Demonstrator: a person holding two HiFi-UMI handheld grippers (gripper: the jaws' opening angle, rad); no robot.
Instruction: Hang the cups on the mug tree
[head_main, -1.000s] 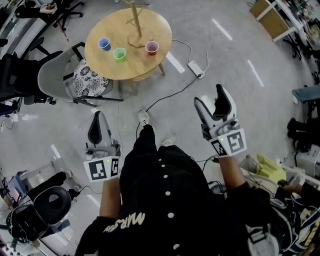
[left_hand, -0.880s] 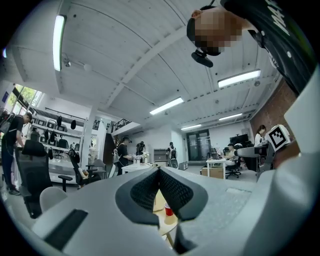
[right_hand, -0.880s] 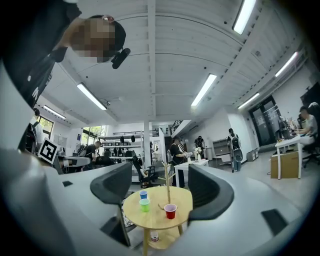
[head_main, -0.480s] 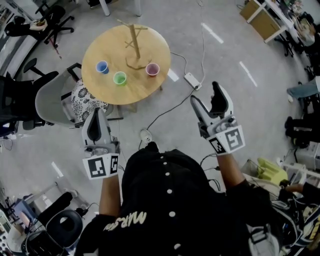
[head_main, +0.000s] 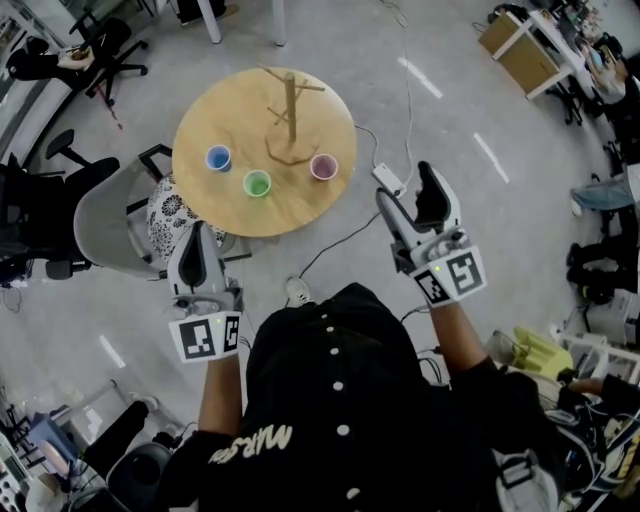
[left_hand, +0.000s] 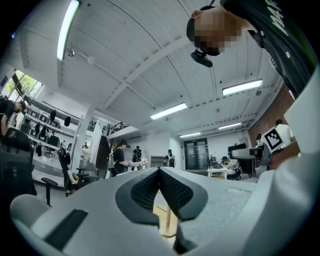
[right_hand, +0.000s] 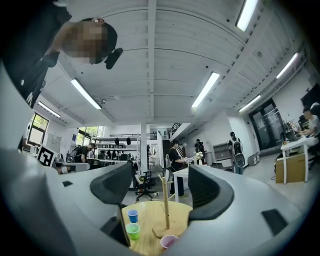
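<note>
A round wooden table (head_main: 240, 210) stands ahead of me on the floor. On it are a wooden mug tree (head_main: 291, 115), a blue cup (head_main: 218, 158), a green cup (head_main: 257, 183) and a pink cup (head_main: 323, 166), all upright. My left gripper (head_main: 197, 242) is shut and empty, short of the table's near edge. My right gripper (head_main: 408, 192) is open with nothing between its jaws, off the table's right side. The right gripper view looks between the jaws of the right gripper (right_hand: 162, 187) at the mug tree (right_hand: 165, 205), blue cup (right_hand: 132, 215), green cup (right_hand: 133, 231) and pink cup (right_hand: 169, 241).
A grey chair (head_main: 105, 200) with a patterned cushion (head_main: 170, 210) is tucked at the table's left. A power strip (head_main: 388, 178) and its cables lie on the floor by the table's right side. Office chairs (head_main: 40, 60) stand far left, desks and boxes (head_main: 515, 35) far right.
The table has come nearer as I walked toward it, and both grippers have advanced with me. Jaws are unchanged: left shut, right open.
</note>
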